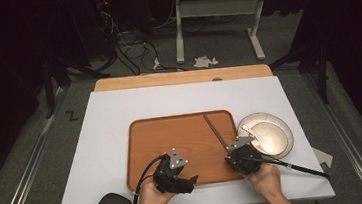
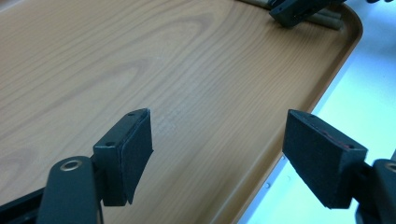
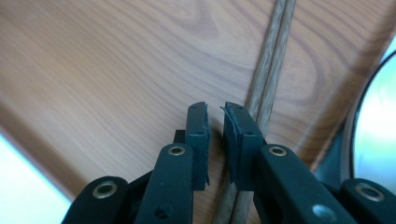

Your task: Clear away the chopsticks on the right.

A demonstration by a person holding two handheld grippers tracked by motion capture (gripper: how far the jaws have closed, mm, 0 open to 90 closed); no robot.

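A pair of brown chopsticks (image 1: 215,130) lies side by side on the right part of a wooden tray (image 1: 172,133). My right gripper (image 1: 230,153) hovers low over their near end. In the right gripper view its jaws (image 3: 215,126) stand a narrow gap apart with nothing between the pads, and the chopsticks (image 3: 273,60) run under the right jaw. My left gripper (image 1: 189,180) rests at the tray's near edge. It (image 2: 217,140) stands wide open over bare tray wood (image 2: 140,56), holding nothing.
A round white plate (image 1: 267,134) sits just right of the tray, its rim (image 3: 378,121) close to my right gripper. Tray and plate lie on a white board (image 1: 110,119). A black cable (image 1: 301,168) trails right from the right hand.
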